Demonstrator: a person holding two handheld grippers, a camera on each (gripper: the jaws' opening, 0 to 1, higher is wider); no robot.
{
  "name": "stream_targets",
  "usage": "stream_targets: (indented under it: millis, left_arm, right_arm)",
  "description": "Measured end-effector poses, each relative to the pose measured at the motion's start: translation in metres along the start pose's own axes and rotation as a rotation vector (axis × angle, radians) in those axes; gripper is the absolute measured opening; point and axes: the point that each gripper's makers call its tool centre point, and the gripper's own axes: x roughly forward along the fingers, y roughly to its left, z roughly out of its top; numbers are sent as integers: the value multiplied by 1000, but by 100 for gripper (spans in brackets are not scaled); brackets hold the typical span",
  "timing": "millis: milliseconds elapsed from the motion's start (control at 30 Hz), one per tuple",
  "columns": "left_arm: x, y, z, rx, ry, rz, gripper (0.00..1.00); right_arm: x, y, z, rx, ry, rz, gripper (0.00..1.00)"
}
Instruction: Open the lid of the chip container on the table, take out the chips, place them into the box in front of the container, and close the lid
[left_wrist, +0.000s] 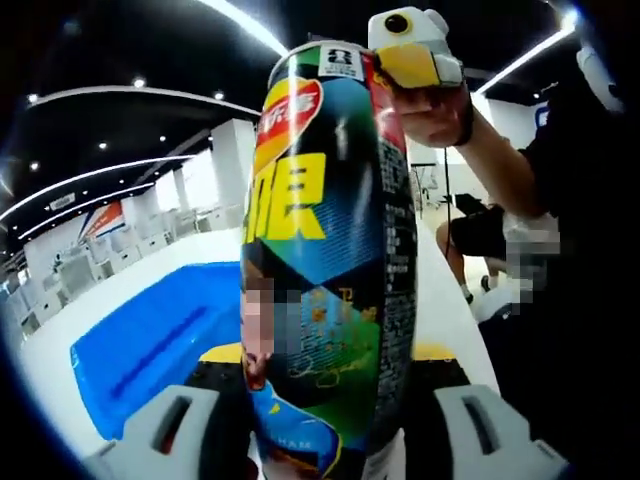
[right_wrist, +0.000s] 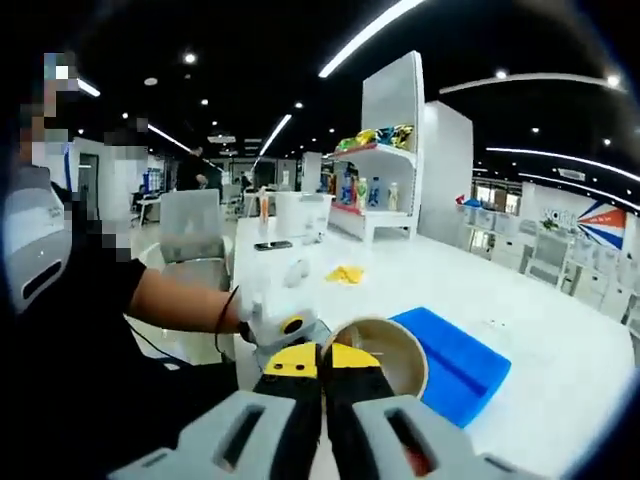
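Left gripper view shows one tall cylindrical chip container (left_wrist: 325, 270) with a colourful printed wrapper of red, yellow, blue and green, standing upright between the two grey jaws of the left tongs (left_wrist: 325, 440). The jaws press against the lower sides of the can, so these tongs are grasping it. At the can's top edge sits the other pair, the right tongs (left_wrist: 415, 55), white with a yellow tip, held by a person's hand (left_wrist: 435, 110) with a dark band on the wrist. Behind and to the left of the can lies one shallow blue plastic box (left_wrist: 150, 345) on the white worktop (left_wrist: 190, 255).

Right gripper view looks down along the right tongs (right_wrist: 322, 362), whose two yellow-tipped dark jaws stand pressed together; whether anything thin is caught between them I cannot tell. Just beyond those tips is the round open mouth of the chip container (right_wrist: 385, 350), pale brown inside, with no lid over it. The left tongs (right_wrist: 285, 325) and the hand holding them appear just left of the can. The blue box (right_wrist: 455, 365) lies on the worktop (right_wrist: 560, 340) to the right of the can, close beside it. One small yellow object (right_wrist: 346, 273) rests farther back on the worktop, well apart from the can.
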Motion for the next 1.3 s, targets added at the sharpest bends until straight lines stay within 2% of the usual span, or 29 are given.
stream_targets:
  millis: [233, 433, 567, 800, 1000, 1033, 1167, 1300]
  left_arm:
    - [8, 3, 2, -53, -108, 47, 60]
    - [10, 8, -3, -104, -152, 79, 60]
    - [8, 11, -5, -125, -179, 89, 60]
    - [9, 8, -2, -129, -202, 81, 60]
    - [7, 8, -3, -150, -210, 67, 60]
    - [6, 8, -3, -153, -211, 64, 60]
    - [6, 9, -3, -157, -214, 62, 60]
    - [5, 10, -4, -163, -214, 60, 60]
  right_arm:
    - [11, 8, 7, -88, 82, 12, 0]
    - [36, 22, 10, -178, 159, 44, 1]
    - [43, 25, 11, -191, 178, 51, 1]
    - [43, 25, 12, -197, 155, 44, 3]
    - [42, 25, 19, -212, 105, 50, 5]
    - [40, 23, 26, -213, 72, 41, 6]
    - [26, 16, 38, -205, 24, 14, 15]
    - [2, 4, 42, -191, -19, -40, 17]
